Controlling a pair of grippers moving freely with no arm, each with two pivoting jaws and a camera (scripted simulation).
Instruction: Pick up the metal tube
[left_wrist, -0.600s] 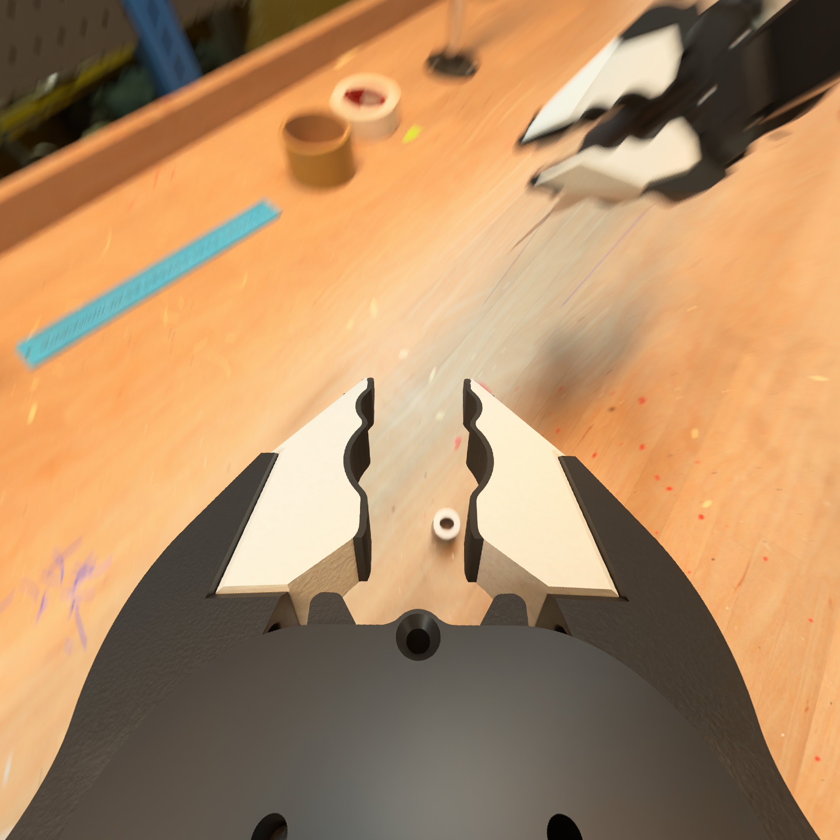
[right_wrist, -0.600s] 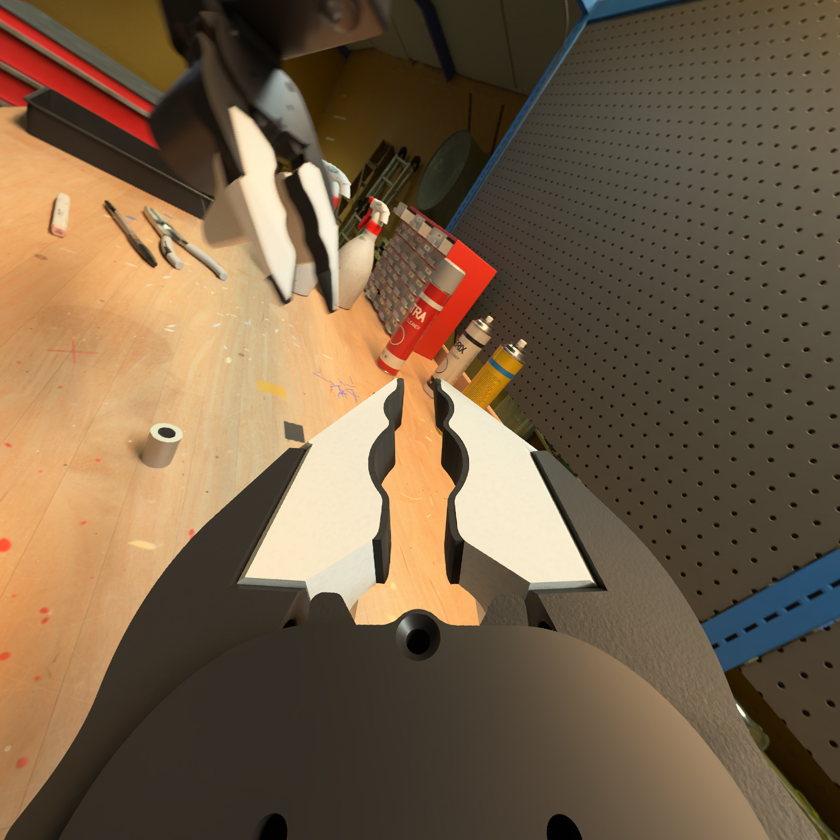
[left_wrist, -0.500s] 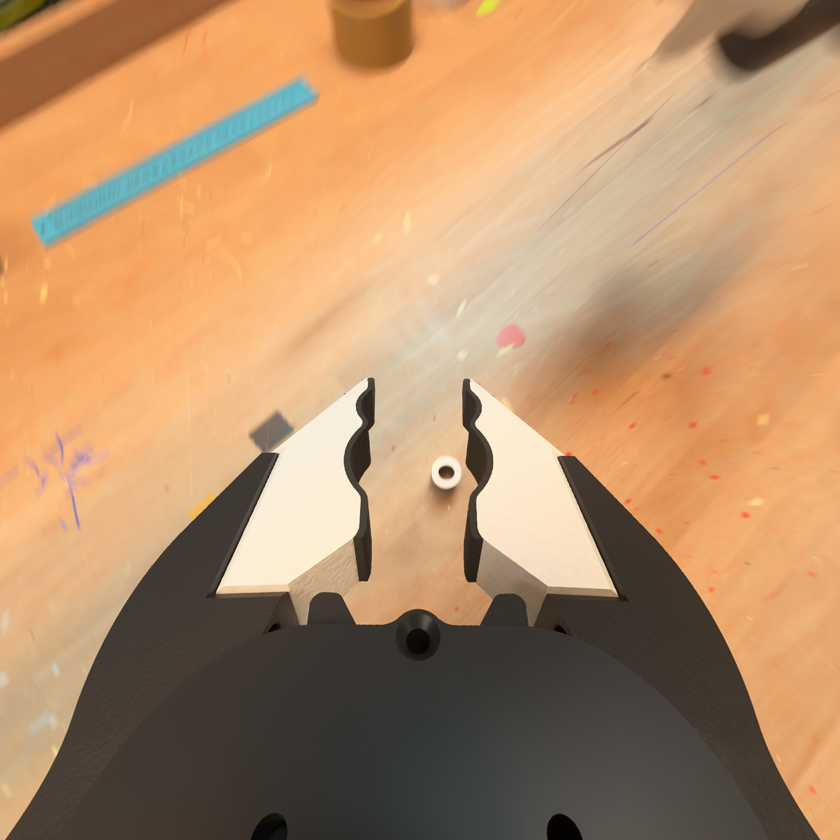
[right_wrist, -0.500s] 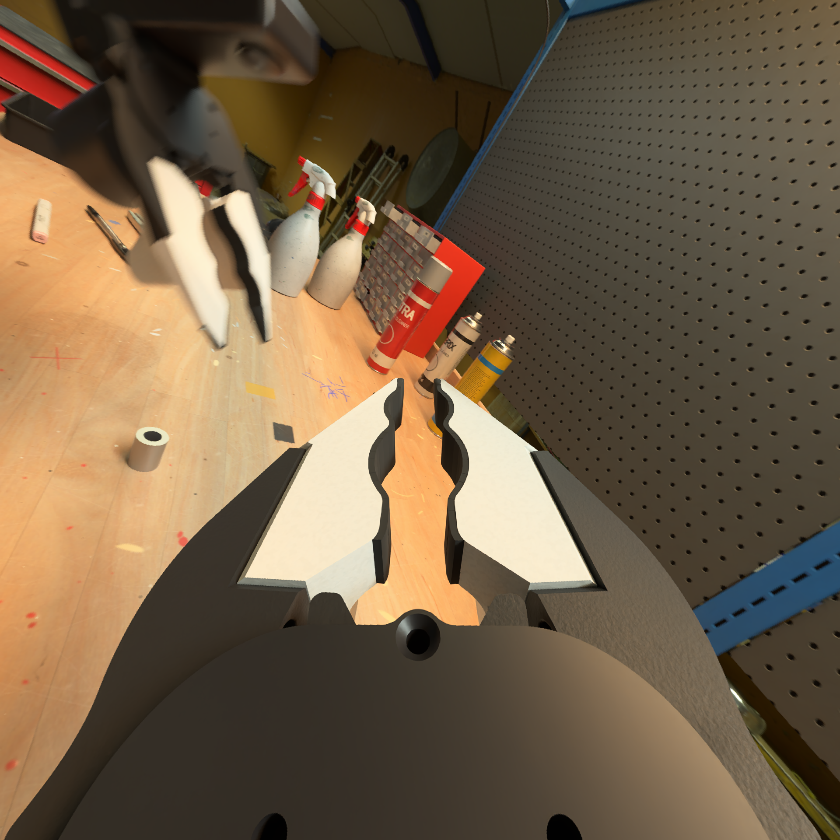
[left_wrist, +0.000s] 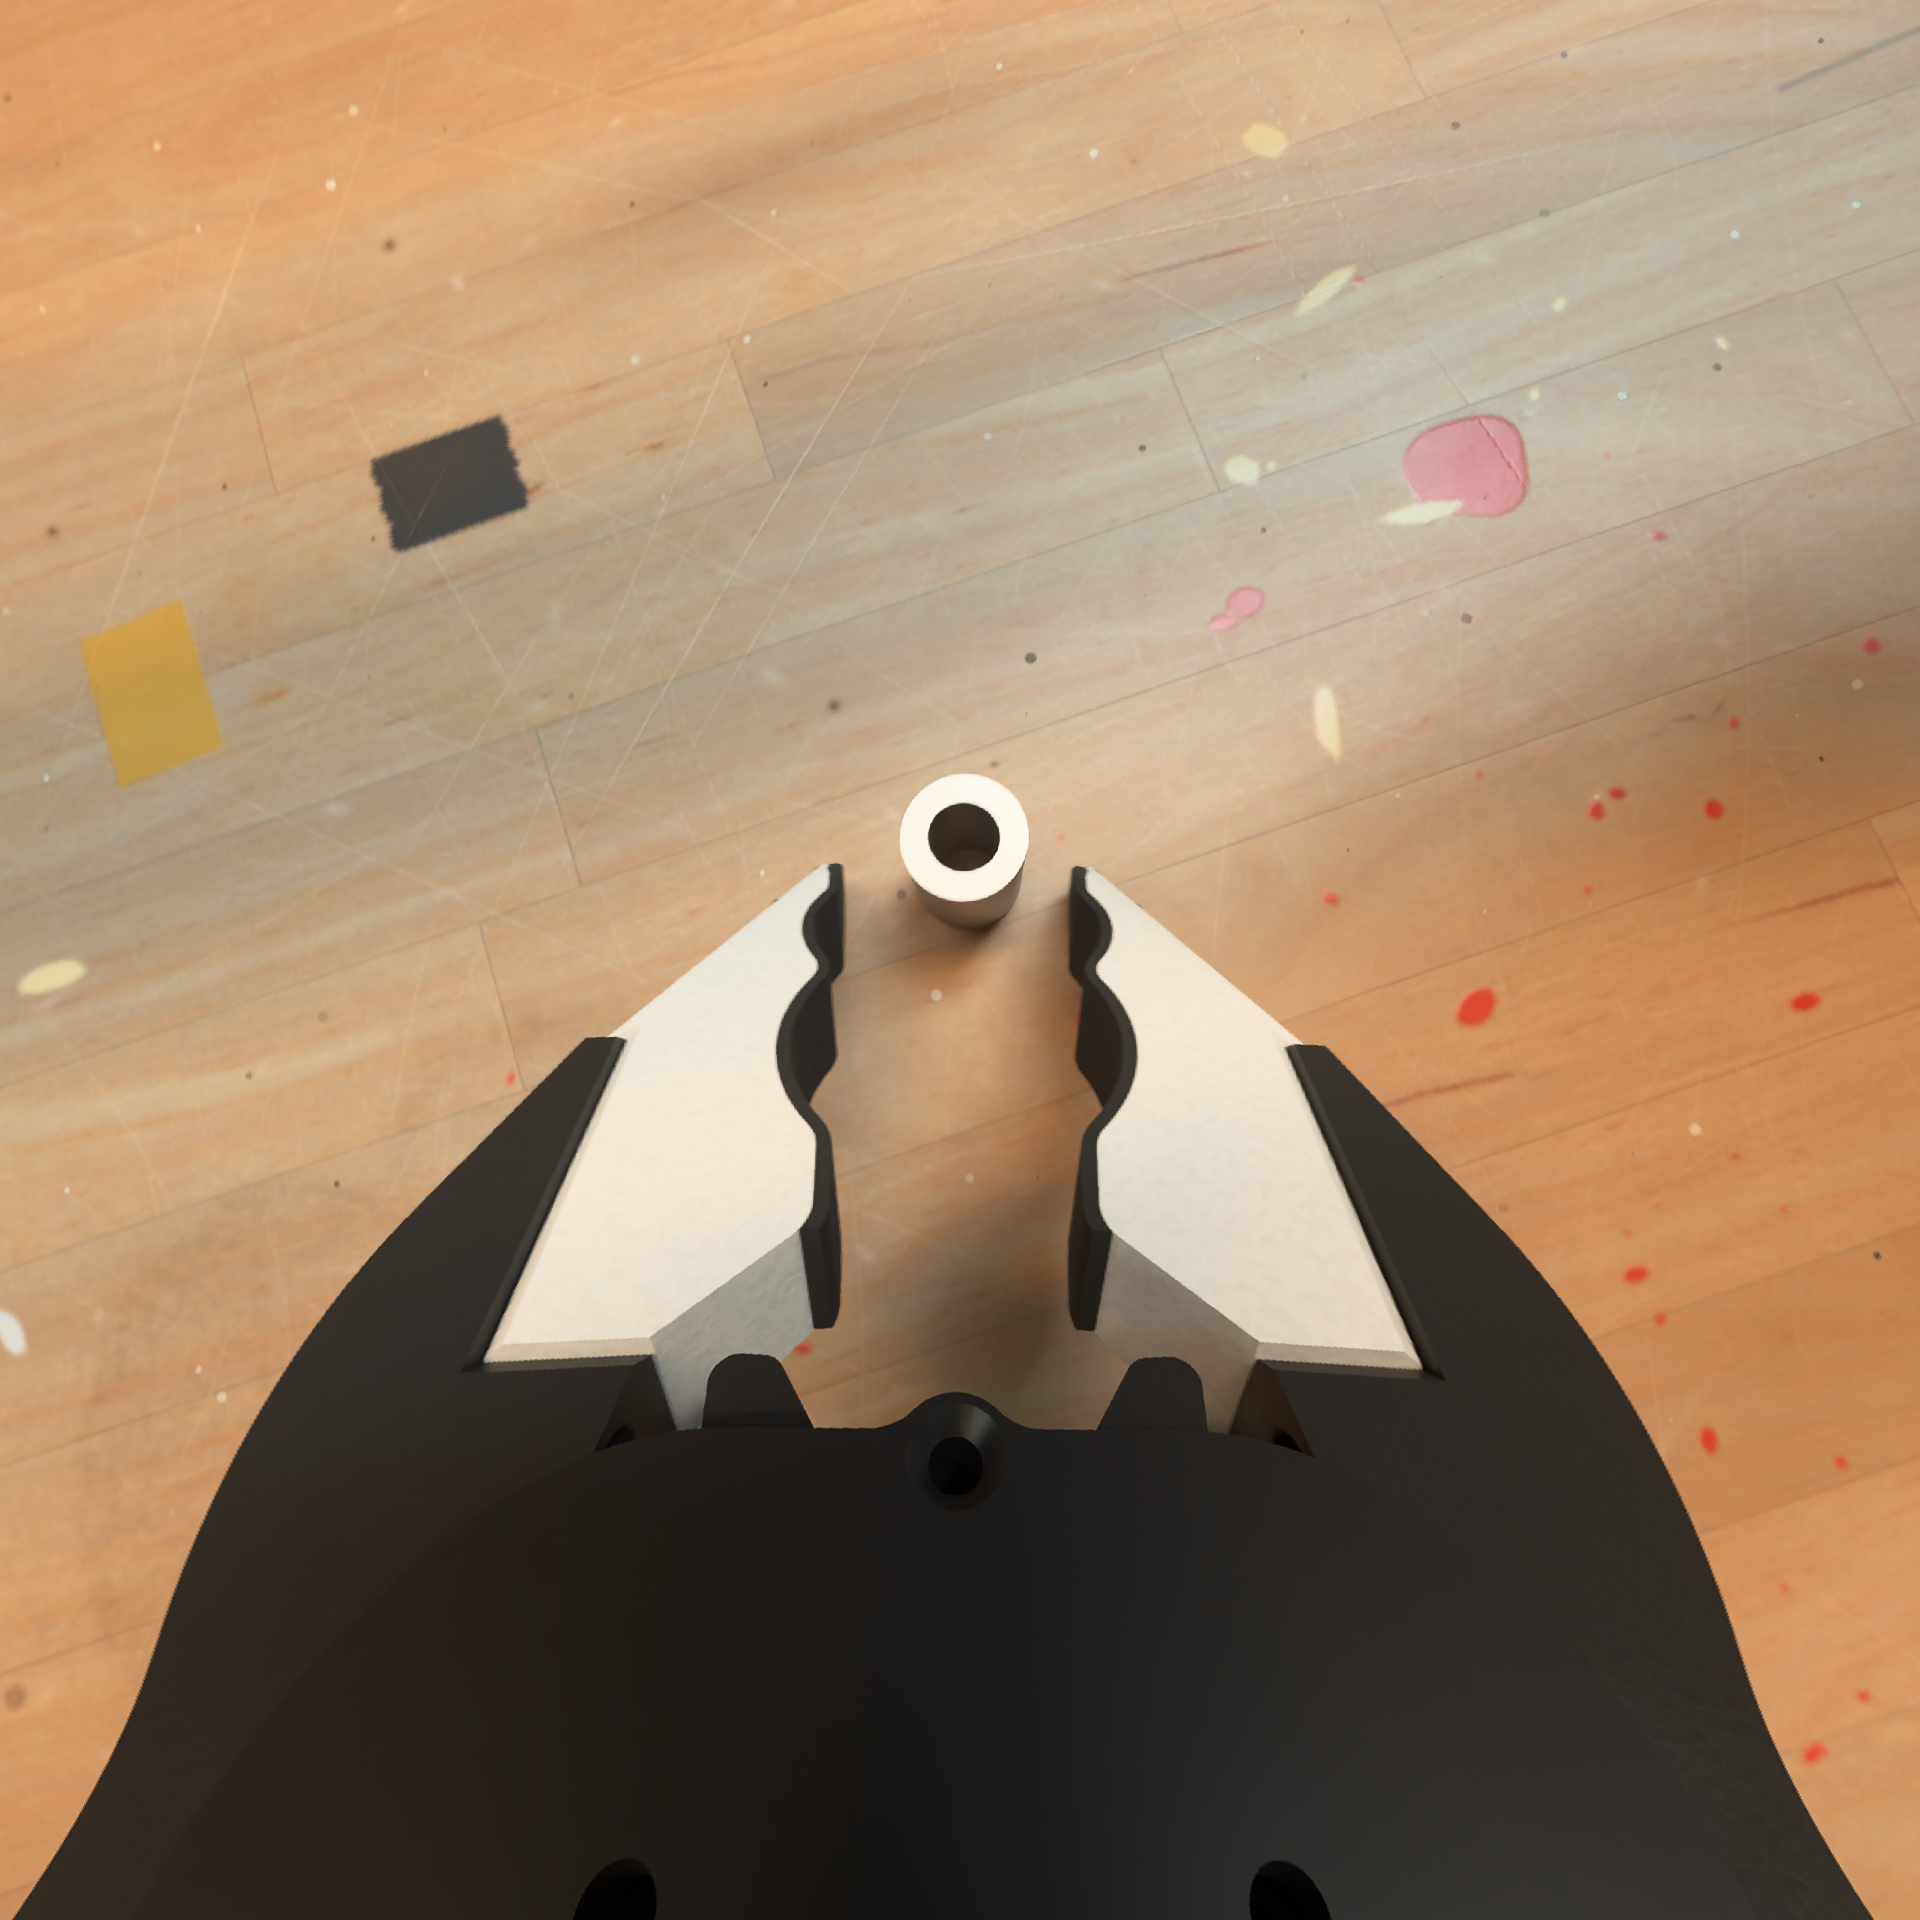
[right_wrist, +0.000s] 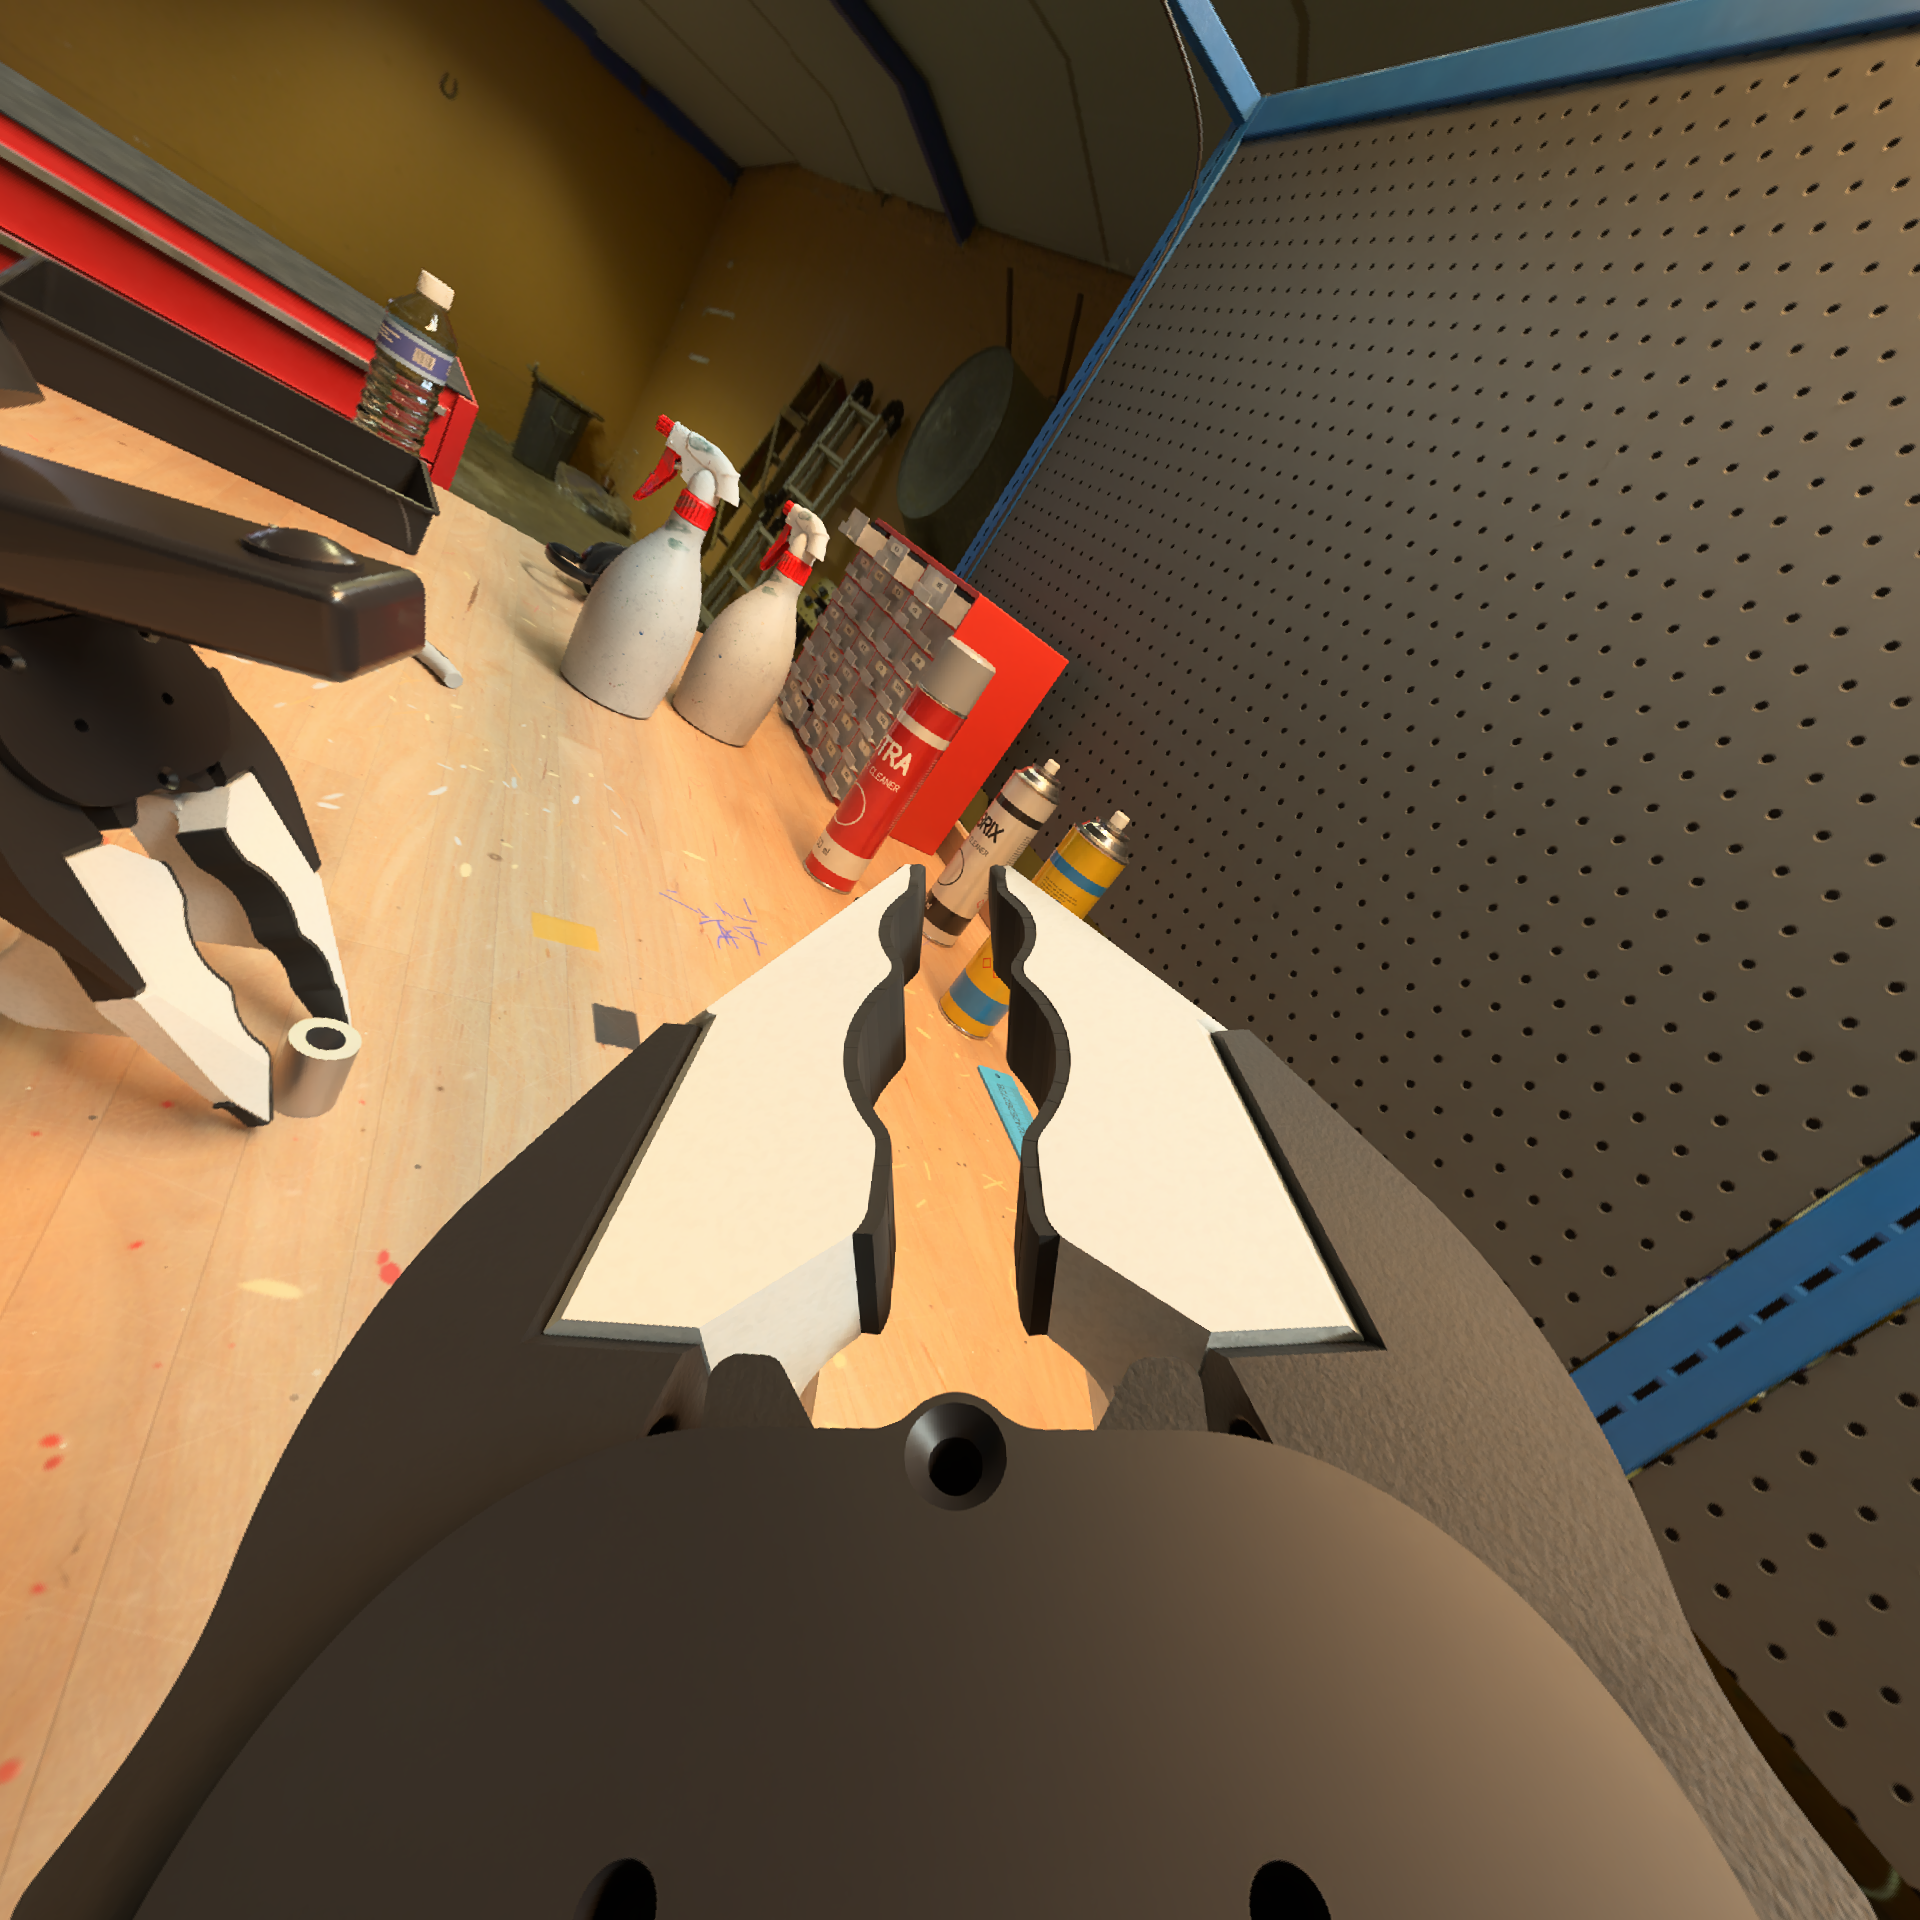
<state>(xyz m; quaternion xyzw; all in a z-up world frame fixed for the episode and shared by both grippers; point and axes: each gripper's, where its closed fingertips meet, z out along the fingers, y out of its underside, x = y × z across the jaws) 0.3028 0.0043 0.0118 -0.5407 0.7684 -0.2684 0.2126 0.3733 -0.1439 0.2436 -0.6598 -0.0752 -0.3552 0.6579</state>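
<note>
Two sets of tongs are seen over a scratched, paint-flecked wooden tabletop (left_wrist: 1039, 312), and only one is engaged with the task. On the left, the left tongs (left_wrist: 954, 883) are held steeply downward with their white fingers (left_wrist: 707, 1091) spread apart, presumably so that both tips can be lowered to either side of the target. The short silver metal tube (left_wrist: 964, 862) is stood upright on the tabletop, its open bore facing up, just beyond the fingertips and roughly centred on the gap; no contact is seen in the left wrist view. In the right wrist view the tube (right_wrist: 317, 1065) is shown beside the near fingertip, though touching cannot be confirmed. Farther right, the right tongs (right_wrist: 954, 894) are kept well apart from the tube, empty, with only a narrow gap between the fingers, pointed toward upright spray cans (right_wrist: 1081, 862) by the grey pegboard (right_wrist: 1507, 623), seemingly parked clear of the grasp.
</note>
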